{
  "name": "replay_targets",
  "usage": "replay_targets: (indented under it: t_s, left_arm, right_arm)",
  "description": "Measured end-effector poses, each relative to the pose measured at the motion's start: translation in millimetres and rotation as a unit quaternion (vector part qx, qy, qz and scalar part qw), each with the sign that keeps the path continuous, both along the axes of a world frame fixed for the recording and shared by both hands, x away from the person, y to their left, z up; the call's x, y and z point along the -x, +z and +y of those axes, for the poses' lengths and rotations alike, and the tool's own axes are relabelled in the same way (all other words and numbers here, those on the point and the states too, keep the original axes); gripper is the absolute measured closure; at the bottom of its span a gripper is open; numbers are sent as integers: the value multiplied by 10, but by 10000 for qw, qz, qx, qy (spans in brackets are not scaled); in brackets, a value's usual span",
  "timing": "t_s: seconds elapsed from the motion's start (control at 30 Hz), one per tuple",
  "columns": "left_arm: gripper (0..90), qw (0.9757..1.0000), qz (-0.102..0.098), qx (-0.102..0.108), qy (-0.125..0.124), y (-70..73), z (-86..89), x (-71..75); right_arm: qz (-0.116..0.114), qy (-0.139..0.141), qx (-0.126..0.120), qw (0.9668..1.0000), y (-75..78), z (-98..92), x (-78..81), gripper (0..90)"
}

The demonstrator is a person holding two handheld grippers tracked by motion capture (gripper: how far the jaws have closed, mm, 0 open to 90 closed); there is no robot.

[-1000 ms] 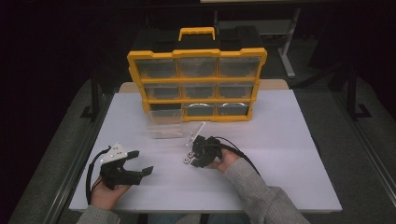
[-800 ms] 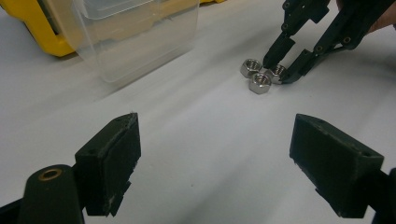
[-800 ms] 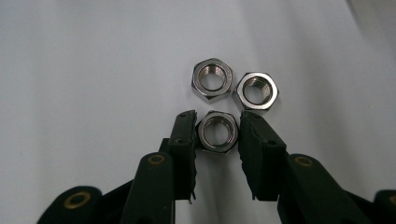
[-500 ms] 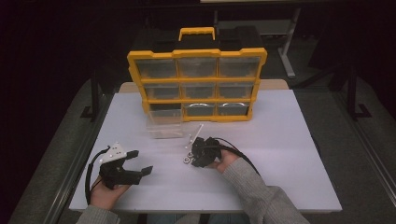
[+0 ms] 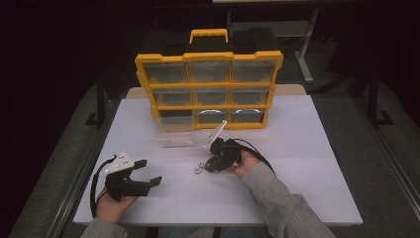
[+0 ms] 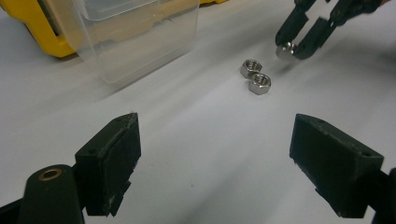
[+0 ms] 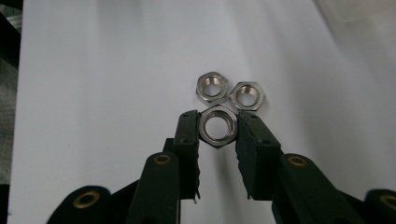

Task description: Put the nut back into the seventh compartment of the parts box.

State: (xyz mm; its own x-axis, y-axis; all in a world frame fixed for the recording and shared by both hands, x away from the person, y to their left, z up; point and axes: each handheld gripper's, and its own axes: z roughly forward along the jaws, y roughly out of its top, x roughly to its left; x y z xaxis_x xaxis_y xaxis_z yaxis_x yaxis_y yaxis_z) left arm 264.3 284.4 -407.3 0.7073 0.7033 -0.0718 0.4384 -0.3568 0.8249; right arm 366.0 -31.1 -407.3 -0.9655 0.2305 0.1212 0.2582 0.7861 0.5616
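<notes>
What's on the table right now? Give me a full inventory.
Organizer cabinet: one, yellow with clear drawers, back of table.
Pulled-out drawer: one, clear, in front of the cabinet.
Held nut: one, silver, pinched between the right jaws.
Loose nuts: two, silver, touching, just beyond the held one.
Table: one, white.
Left gripper: black, jaws open, near left edge.
Right gripper: black, shut on the nut, table middle.

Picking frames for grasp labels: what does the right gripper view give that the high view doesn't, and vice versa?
Right gripper view: the right hand-held gripper pinches one hex nut by its flats, with two loose nuts just beyond, threads visible. High view: the yellow organizer, a pulled-out clear drawer, the left hand-held gripper open and idle. Both: the white table, the nuts, the right hand-held gripper.
</notes>
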Motion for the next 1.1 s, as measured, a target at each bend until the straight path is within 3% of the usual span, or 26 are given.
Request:
replay_targets:
  t_s: [0.2,0.4,0.5,0.67,1.1]
  left_arm:
    - [166,10000,-8,-7,-19,-1,-11,2]
    - [166,10000,-20,-3,-19,2,-2,0]
    - [166,10000,-11,8,-6,2,-4,0]
    - [166,10000,-15,-23,-22,5,-4,-1]
    - [166,10000,-39,-49,-26,21,-2,3]
  right_arm:
    - [-48,-57,-136,9999,162,-61,-83,690]
    - [-55,-211,-350,9991,475,-74,-241,690]
    - [-111,-165,-396,9990,540,-61,-295,690]
    - [-300,-156,-455,9984,754,55,-467,690]
    - [-456,6,-395,9982,957,515,-701,690]
